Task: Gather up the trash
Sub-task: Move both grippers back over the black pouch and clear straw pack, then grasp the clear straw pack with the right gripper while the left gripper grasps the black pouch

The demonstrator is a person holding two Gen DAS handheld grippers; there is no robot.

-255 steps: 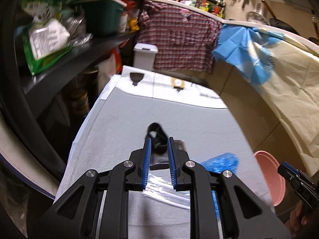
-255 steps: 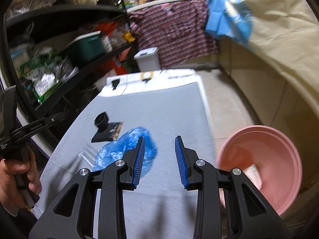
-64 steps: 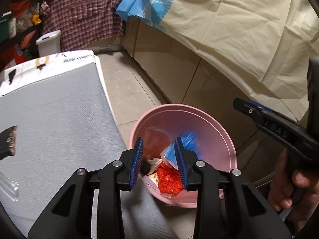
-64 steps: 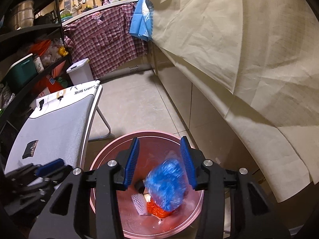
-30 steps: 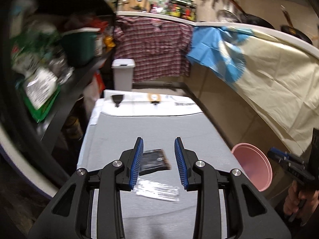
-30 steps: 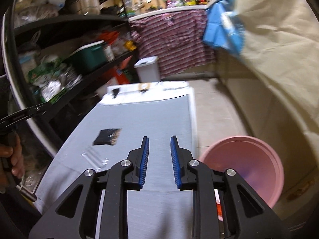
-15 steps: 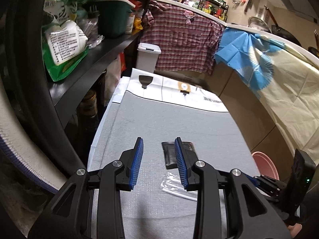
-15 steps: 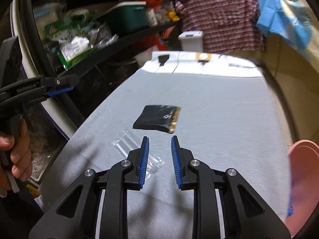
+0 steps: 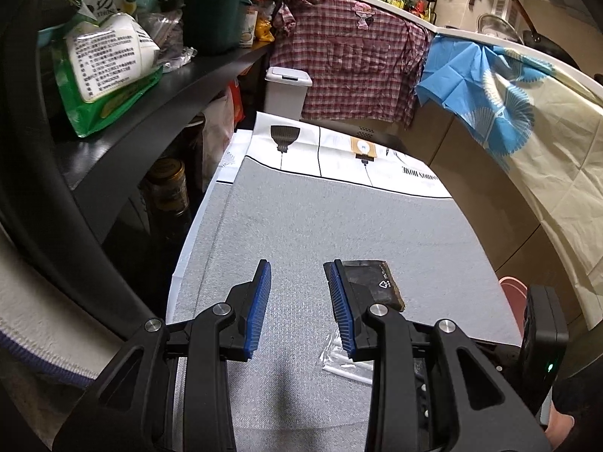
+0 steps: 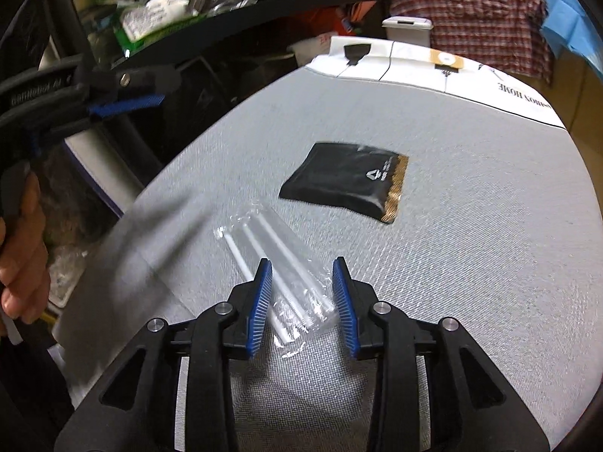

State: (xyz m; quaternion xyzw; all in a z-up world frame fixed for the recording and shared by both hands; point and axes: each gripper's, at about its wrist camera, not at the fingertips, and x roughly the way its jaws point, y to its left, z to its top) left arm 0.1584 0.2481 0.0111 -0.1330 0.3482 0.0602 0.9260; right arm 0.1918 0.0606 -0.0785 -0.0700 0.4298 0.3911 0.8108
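The right tool (image 10: 302, 293) hangs low over the grey table (image 10: 471, 263), close to its near edge, and its jaws have just been opening. They now stand partly apart. Between them lies the near end of a clear plastic wrapper (image 10: 277, 267) with thin white sticks inside. The blue pads (image 10: 260, 301) are on each side of it, but they do not press on it, so the wrapper is not gripped and lies flat on the table. From the jaws it runs away toward the left edge of the table.

A little farther in, about the middle of the table, lies a black sachet (image 10: 348, 184) with a gold torn edge. It is near the wrapper but does not touch it.

The left tool (image 9: 297, 305) is also partly open and holds nothing. It is above the near part of the table, closer to the left edge. In the left wrist view the black sachet (image 9: 371, 282) shows just behind its right finger, and the clear plastic wrapper (image 9: 345, 363) shows partly below that finger. A hand (image 10: 22, 260) grips the handle of the left tool at the left side of the right wrist view.

By the right edge of the table, a small part of a pink bin (image 9: 513, 286) is visible. At the far end of the table there is a white printed cloth (image 9: 339, 150).
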